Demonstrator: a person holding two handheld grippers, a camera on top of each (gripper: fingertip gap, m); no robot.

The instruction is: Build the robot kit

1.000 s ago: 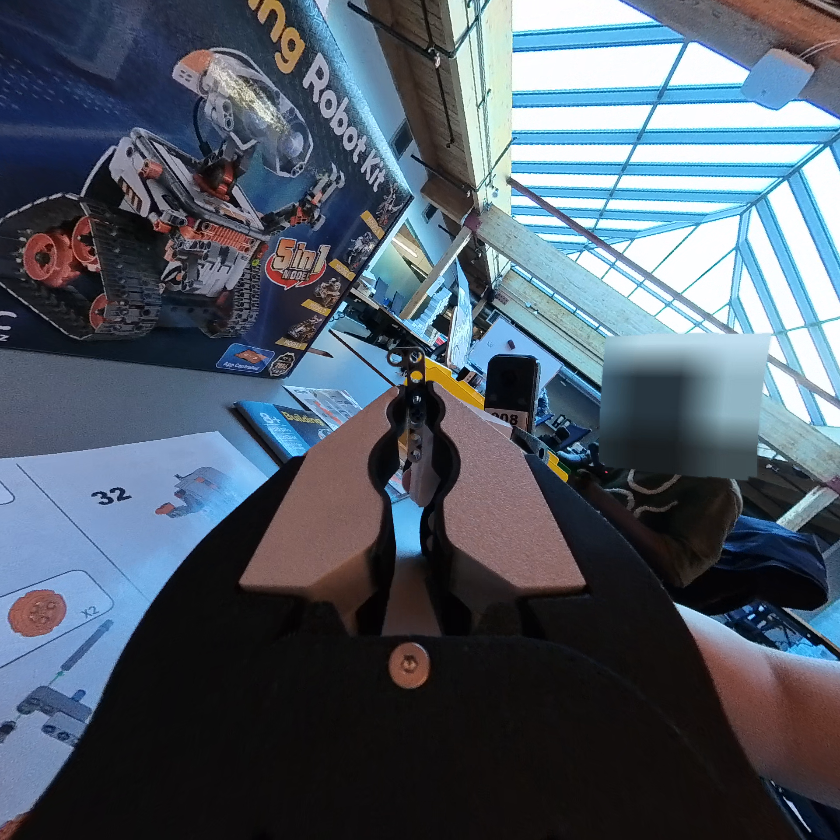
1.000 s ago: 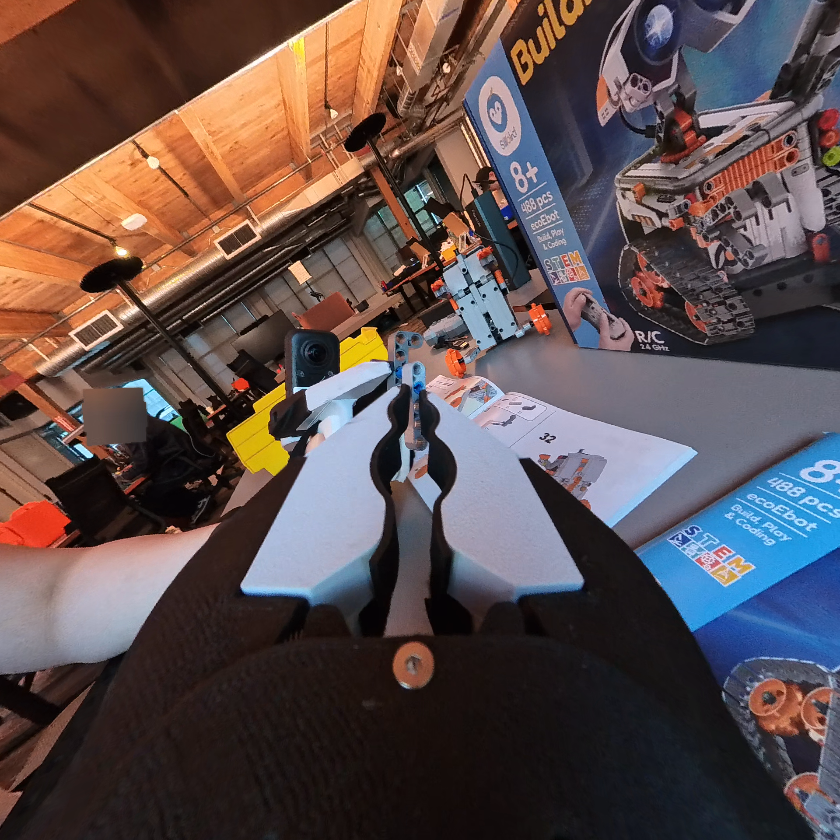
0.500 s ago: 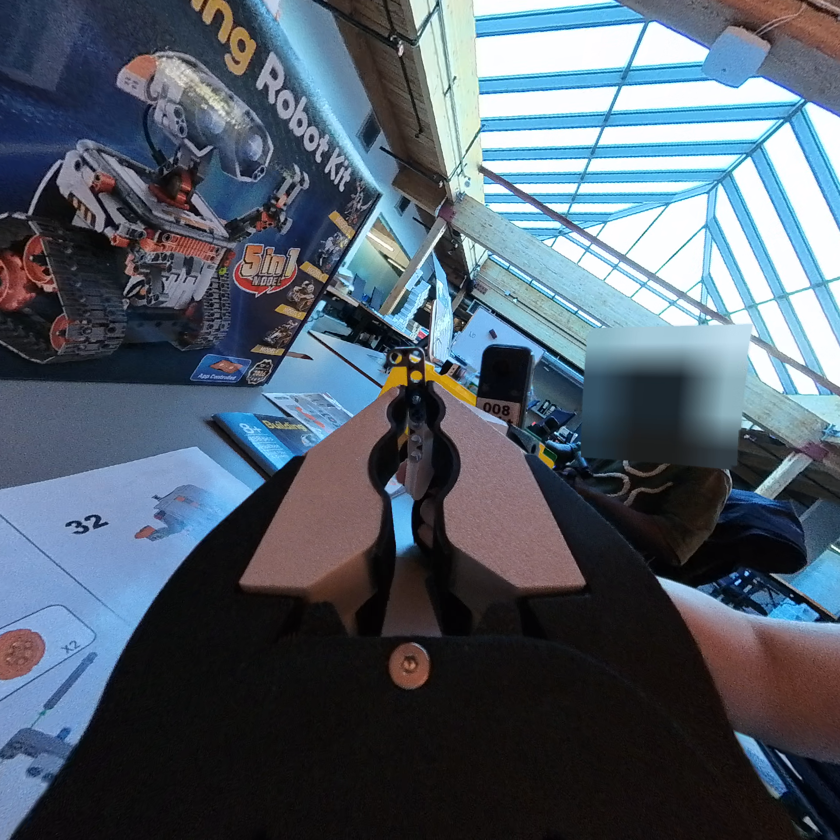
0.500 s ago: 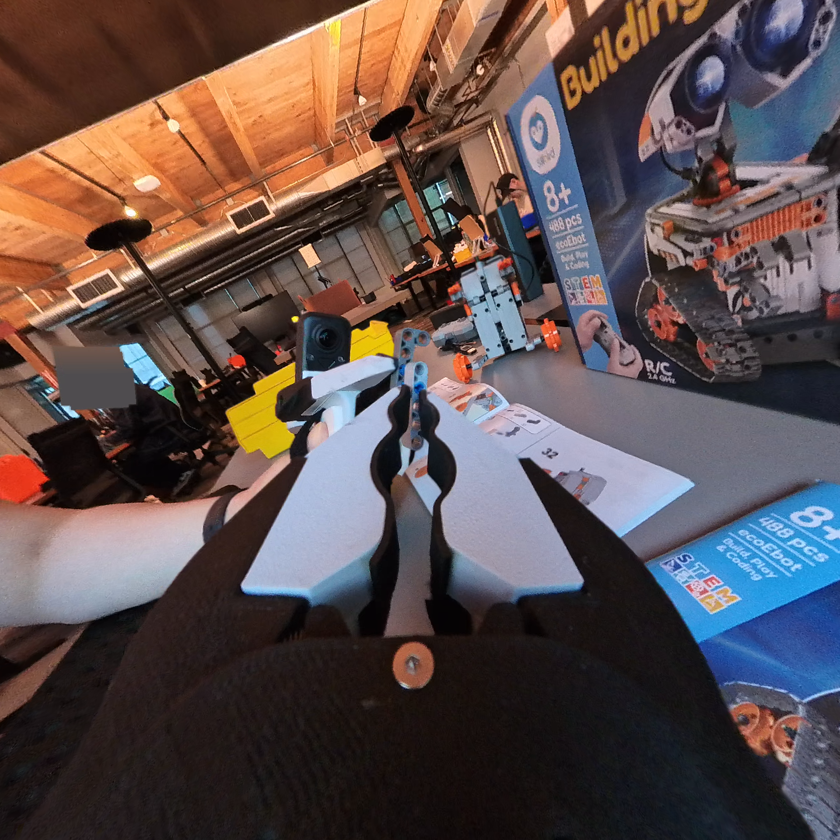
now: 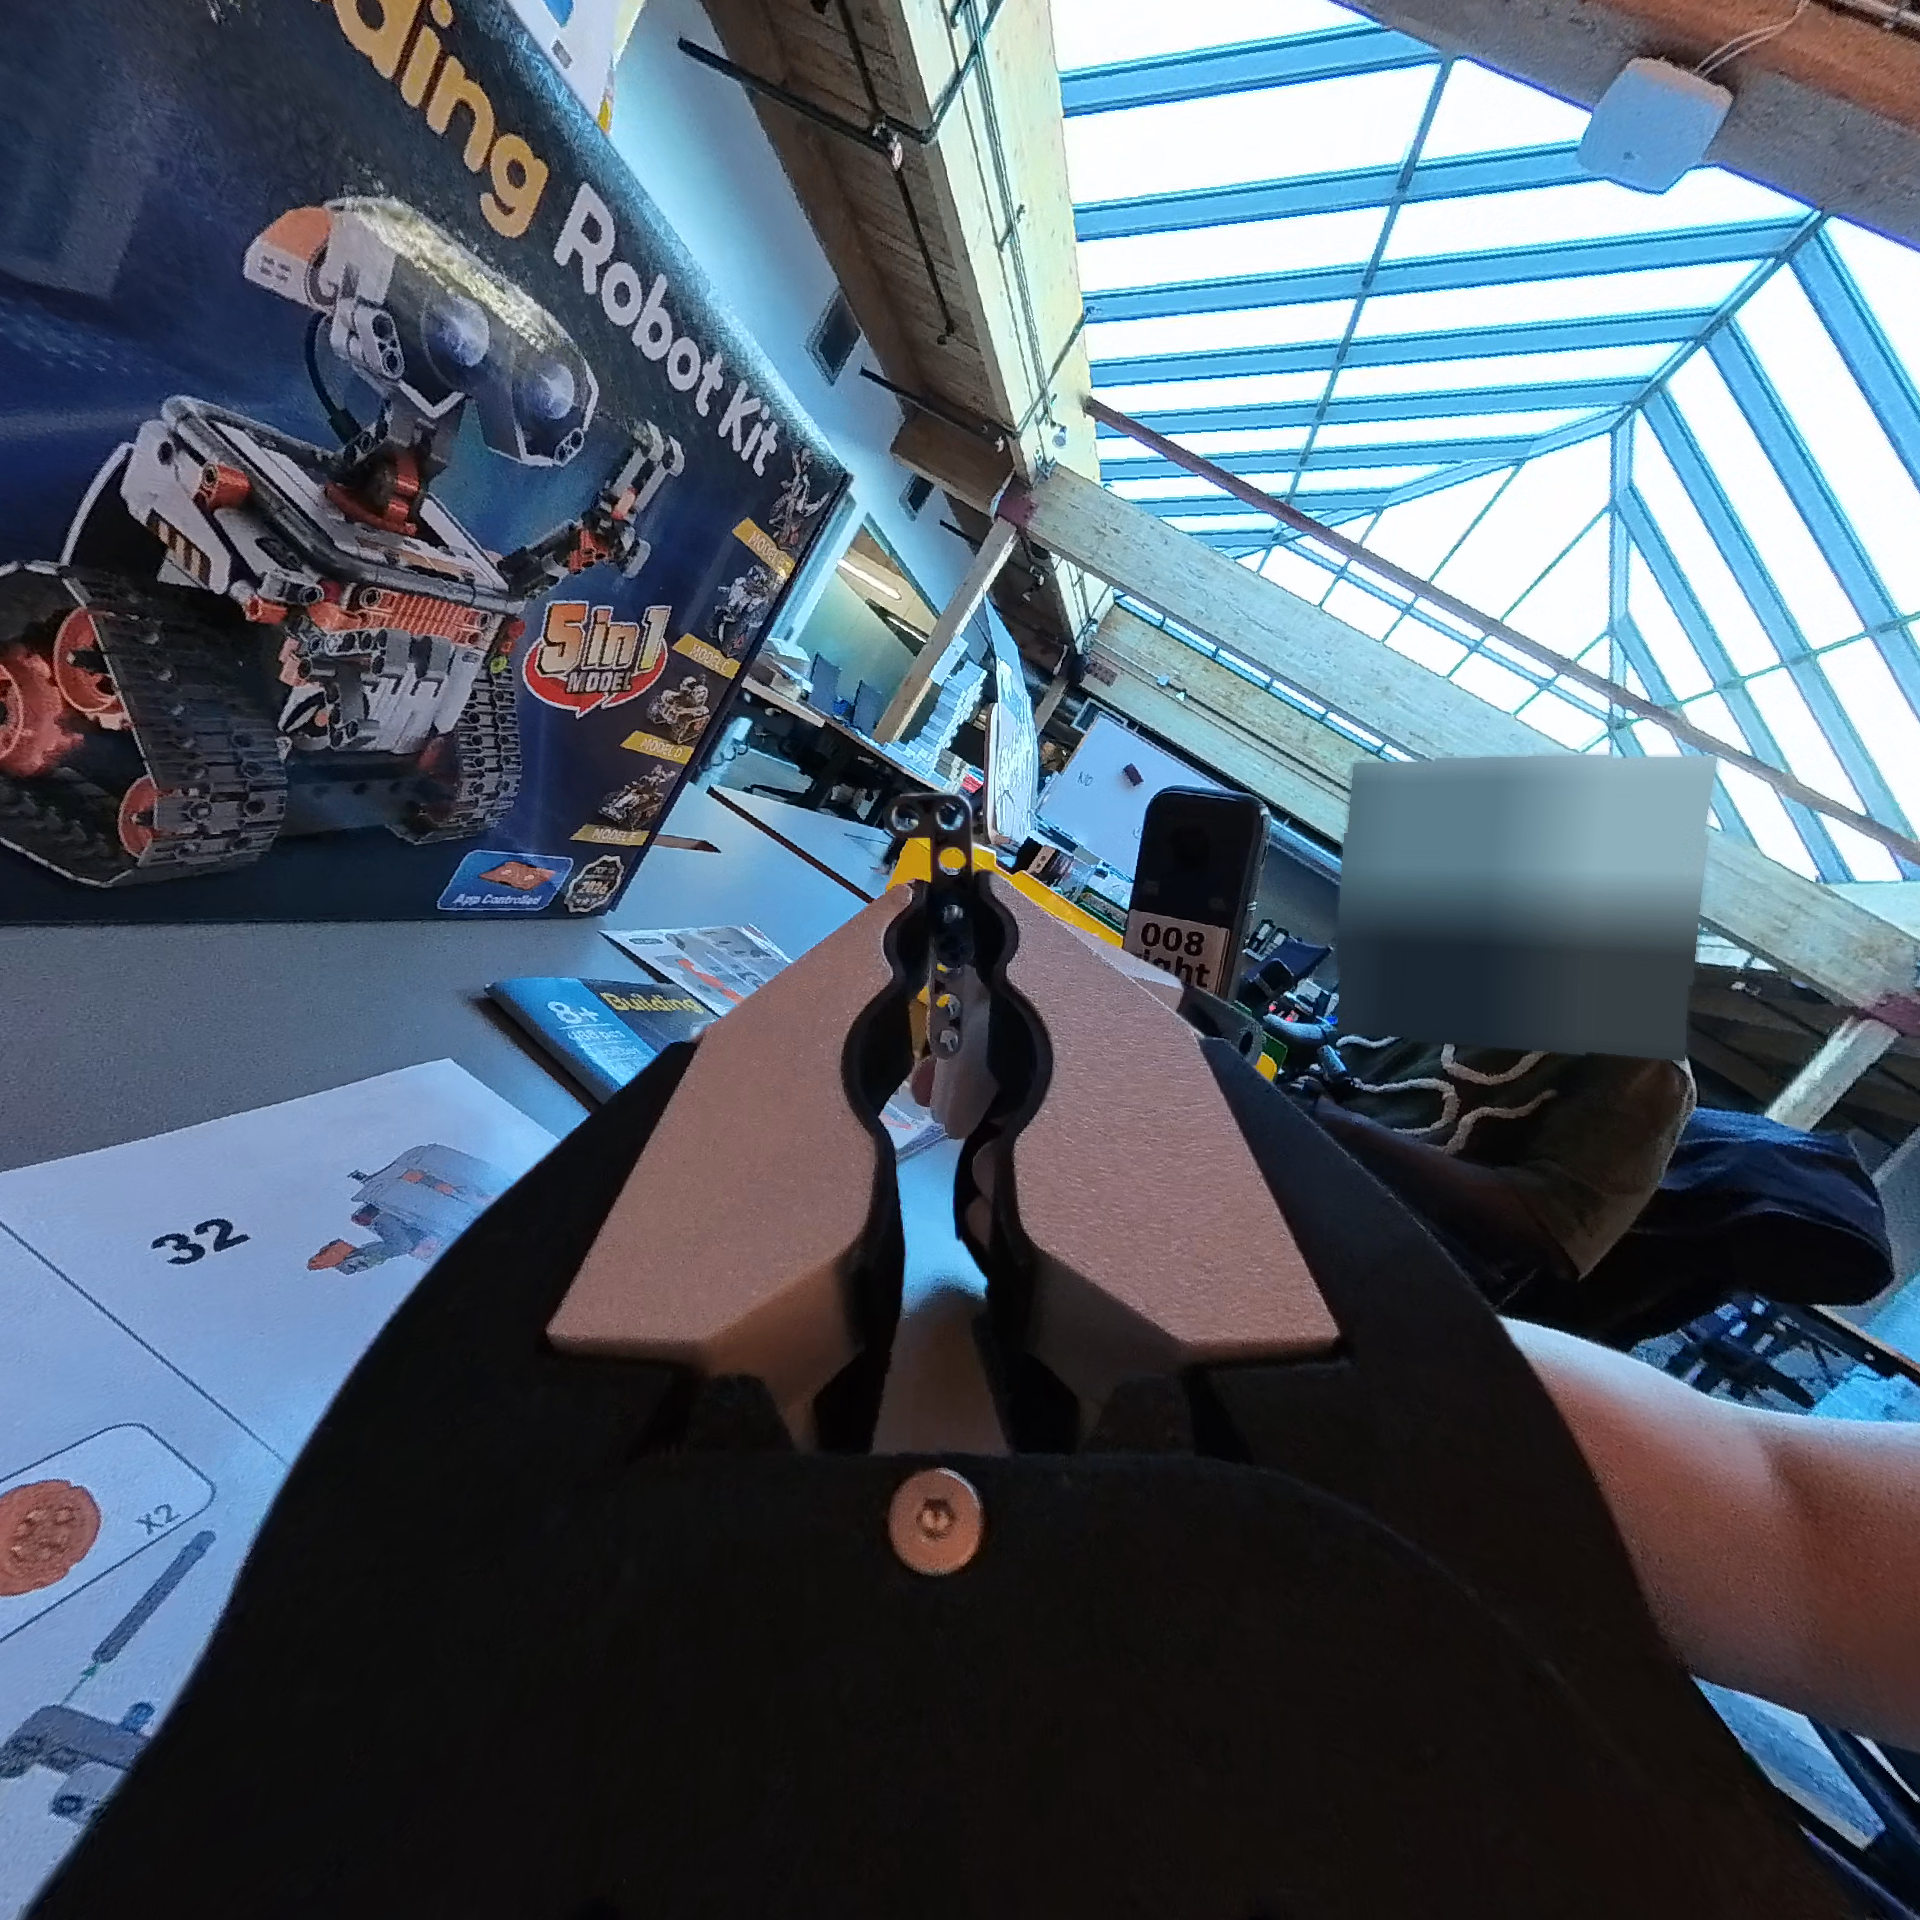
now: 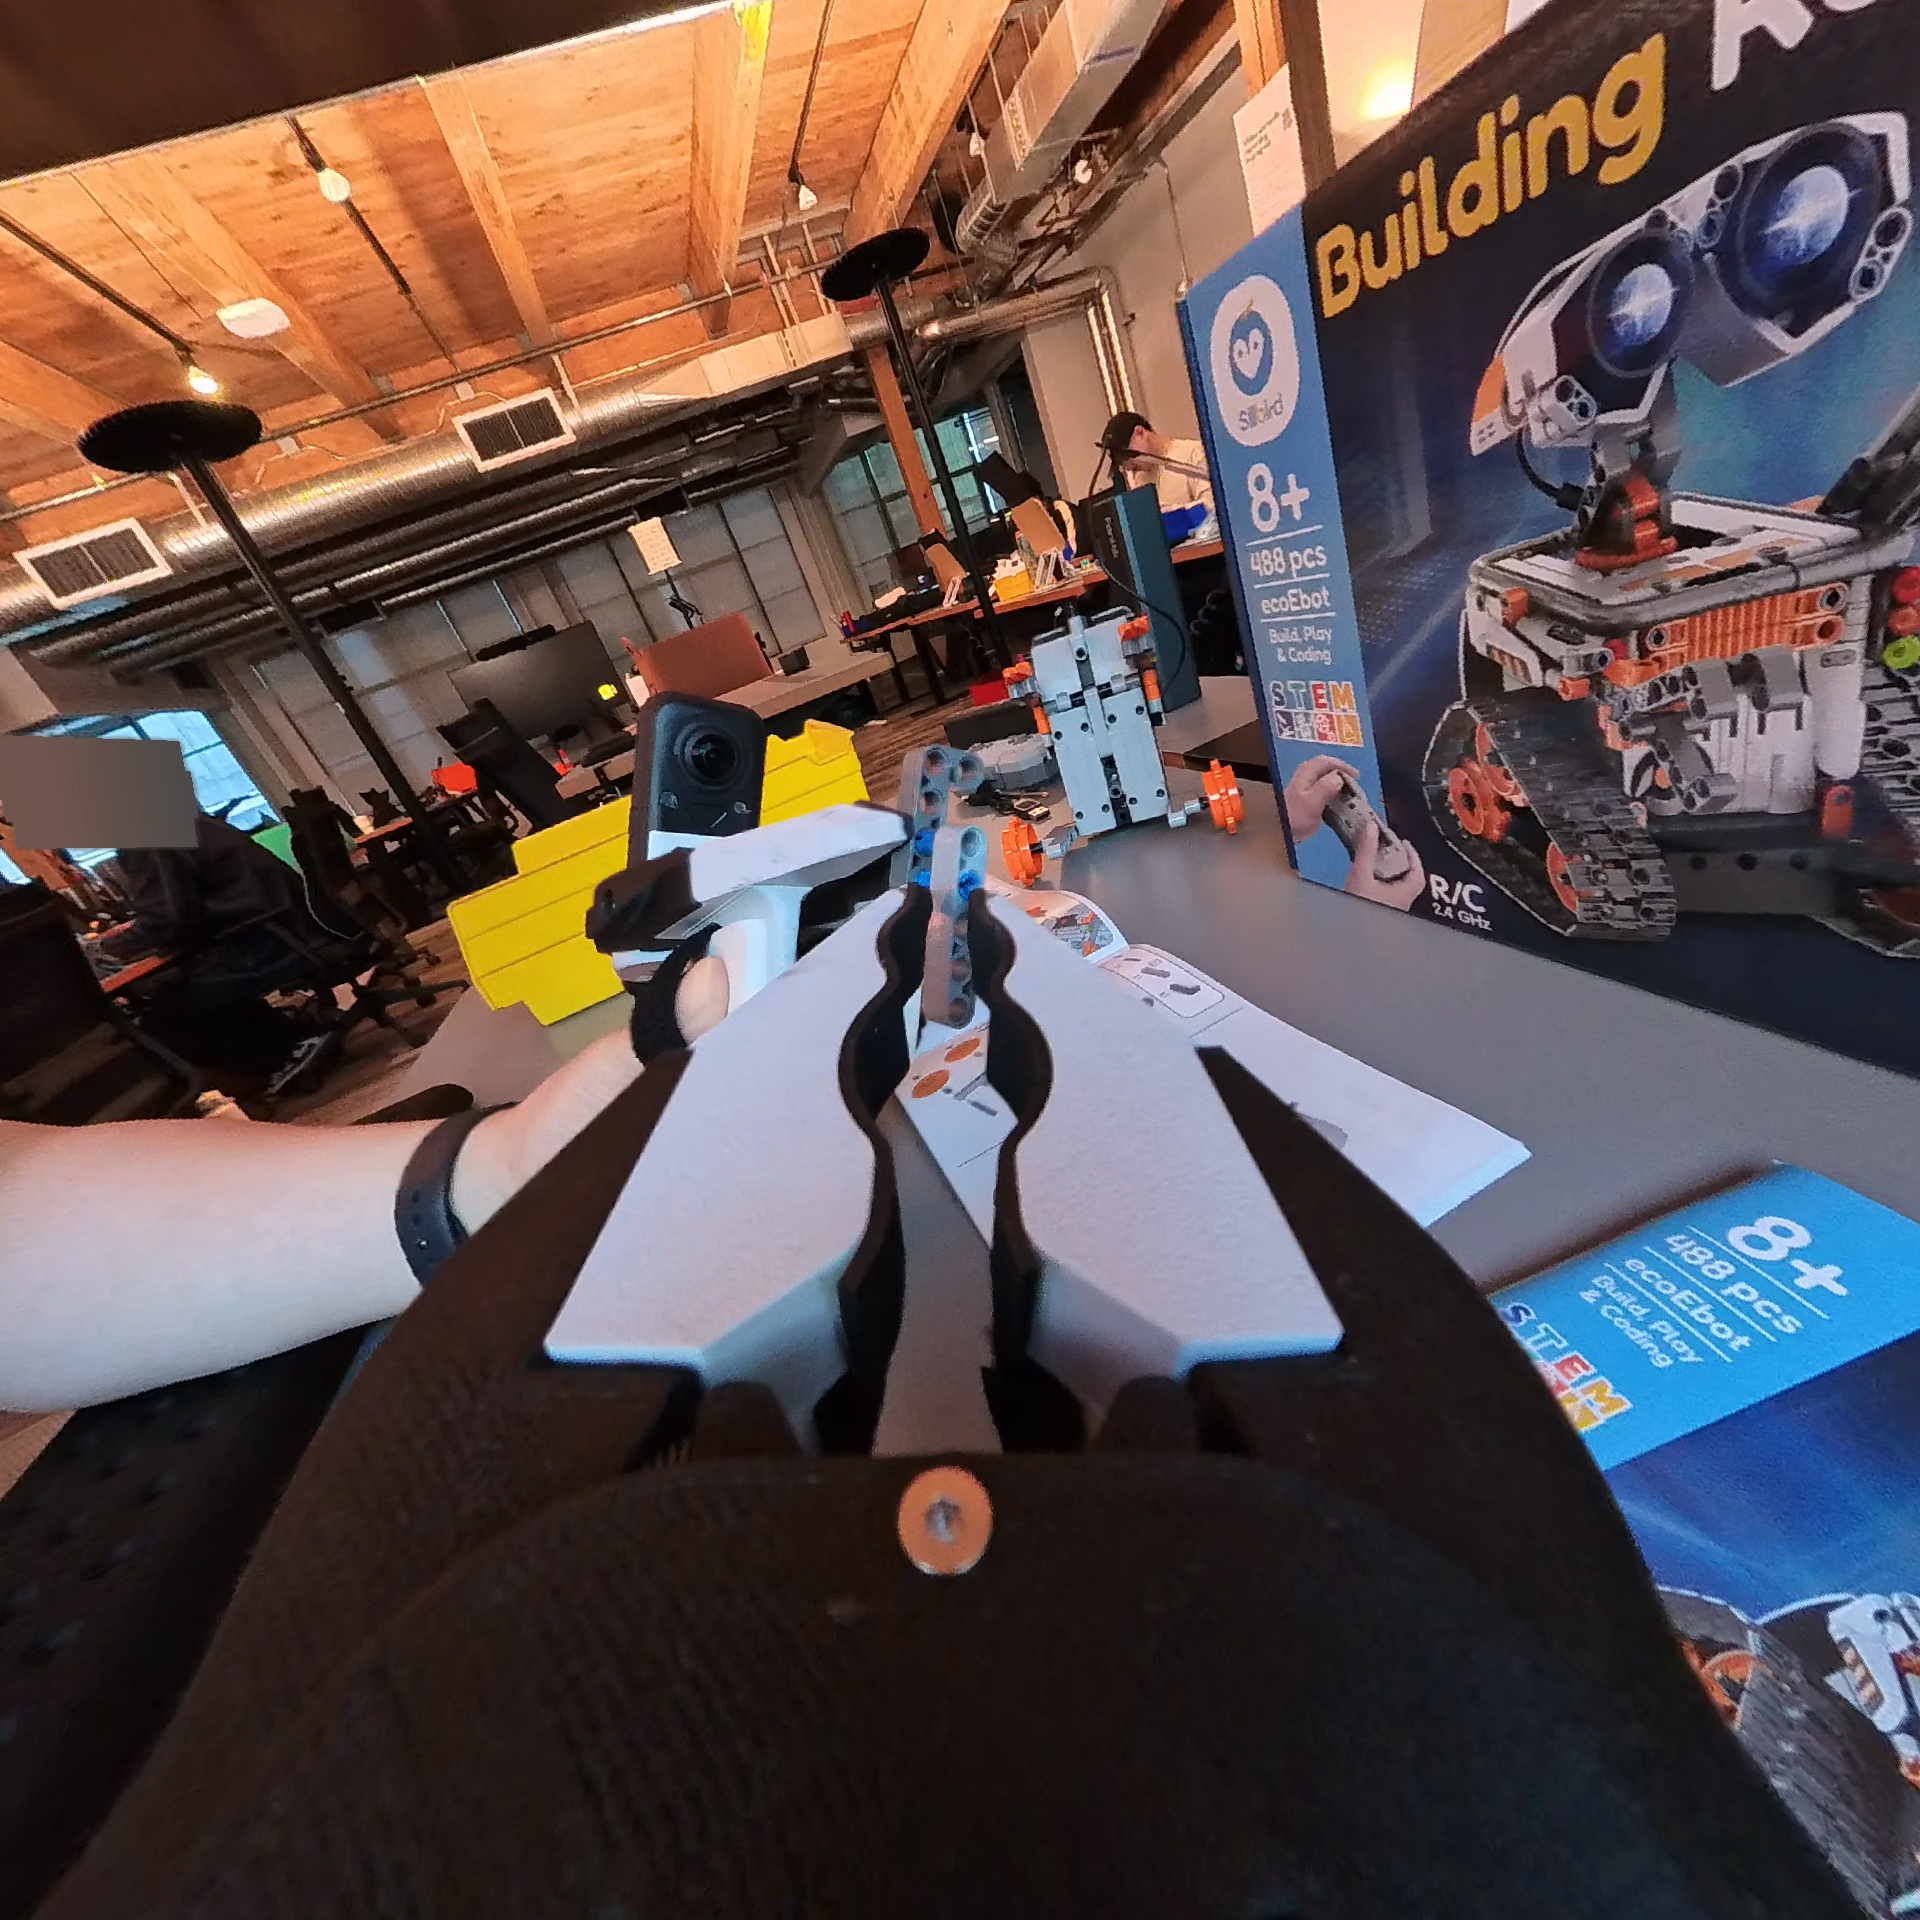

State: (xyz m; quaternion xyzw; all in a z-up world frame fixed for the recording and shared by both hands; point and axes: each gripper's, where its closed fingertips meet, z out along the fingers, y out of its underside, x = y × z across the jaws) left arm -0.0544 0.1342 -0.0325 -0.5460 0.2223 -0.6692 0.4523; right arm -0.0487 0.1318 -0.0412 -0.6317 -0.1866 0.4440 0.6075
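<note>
Grey perforated beam [image 5: 948,935] pinched upright in the left tool [image 5: 951,914], T-shaped end poking out above the tips. Right tool [image 6: 951,914] clamps a lighter beam [image 6: 954,935] with blue pins, tip just beside the left one's piece (touching or not, cannot tell). Both held raised off the grey worktop [image 6: 1558,1018]. Below: open instruction booklet [image 6: 1299,1101], big kit box [image 6: 1610,520], half-built model [image 6: 1101,727], yellow bin [image 6: 551,914]. Open workshop, timber ceiling, skylight.
</note>
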